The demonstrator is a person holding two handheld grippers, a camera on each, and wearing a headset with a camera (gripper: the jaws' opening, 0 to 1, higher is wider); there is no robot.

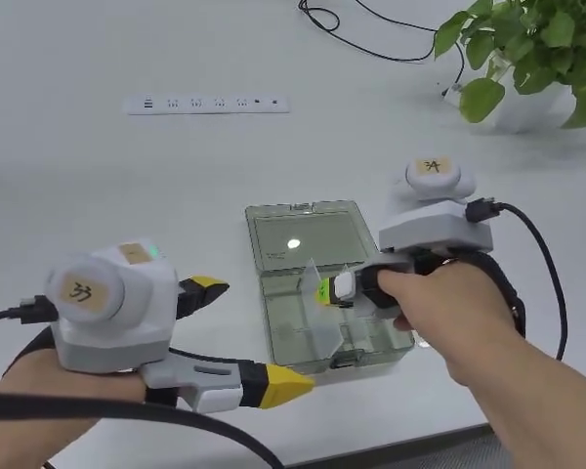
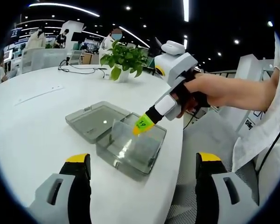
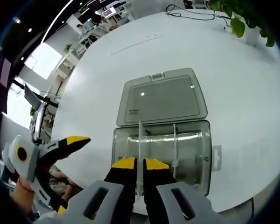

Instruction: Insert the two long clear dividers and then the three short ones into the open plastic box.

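Observation:
The open clear plastic box (image 1: pixel 273 337) lies mid-table, its lid (image 1: pixel 303 234) flat behind it. My right gripper (image 1: pixel 324 291) is over the box, shut on a clear divider (image 1: pixel 309 283) that stands on edge inside. In the right gripper view the jaws (image 3: pixel 140 163) pinch this divider (image 3: pixel 139 135), and a second divider (image 3: pixel 175 140) stands in the box (image 3: pixel 209 144) to its right. My left gripper (image 1: pixel 252 334) hovers open near the box's left front corner, holding nothing. In the left gripper view its wide-apart jaws (image 2: pixel 142 158) face the box (image 2: pixel 130 154) and the right gripper (image 2: pixel 141 125).
A white power strip (image 1: pixel 207 103) lies at the back left. A potted plant (image 1: pixel 527 49) stands at the back right with a black cable (image 1: pixel 371 29) beside it. The table's front edge runs just below the box.

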